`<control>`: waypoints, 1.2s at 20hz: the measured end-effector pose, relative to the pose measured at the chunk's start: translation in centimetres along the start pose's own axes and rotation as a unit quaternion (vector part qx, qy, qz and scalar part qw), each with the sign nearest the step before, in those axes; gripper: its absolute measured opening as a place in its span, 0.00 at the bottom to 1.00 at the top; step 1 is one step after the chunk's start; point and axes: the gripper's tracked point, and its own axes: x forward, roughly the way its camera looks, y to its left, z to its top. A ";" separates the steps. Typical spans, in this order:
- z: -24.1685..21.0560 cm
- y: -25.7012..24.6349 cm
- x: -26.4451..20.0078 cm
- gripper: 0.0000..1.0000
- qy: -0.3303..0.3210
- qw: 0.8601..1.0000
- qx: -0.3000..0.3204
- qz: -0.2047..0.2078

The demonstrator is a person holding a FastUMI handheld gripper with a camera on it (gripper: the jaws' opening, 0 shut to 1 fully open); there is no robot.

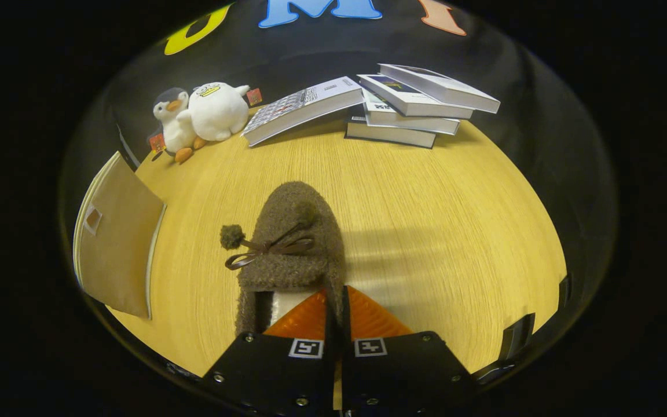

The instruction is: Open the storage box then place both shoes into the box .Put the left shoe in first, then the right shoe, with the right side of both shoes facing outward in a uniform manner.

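Tongs: the tongs [334,301] are pressed together on the side wall of the shoe's heel opening, one finger inside, one outside.
Shoe: the brown fuzzy shoe [293,243] stretches away at 12 o'clock, toe farthest, bow and pompom on top.
Surface: the wooden surface [426,197] lies beneath.
Books: the books [403,104] are stacked at 1 o'clock, well apart.
Plush toys: the plush toys [200,116] sit at 11 o'clock.
Board: a tan board [116,237] lies at 9 o'clock.

— Where does the shoe [293,243] lie?
— Mid-table [438,197], its side wall clamped between the gripper [336,301] fingers.
— And behind?
— Books [409,104] stacked along the far edge, plush toys [200,116] at the far left corner, a flat board [116,237] over the left edge
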 end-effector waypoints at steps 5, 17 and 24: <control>2.2 1.0 -1.6 0.00 -0.017 0.998 0.057 0.015; 9.2 10.7 -8.4 0.00 -0.050 0.991 0.094 0.083; 10.6 19.4 -11.1 0.00 -0.048 0.983 0.099 0.147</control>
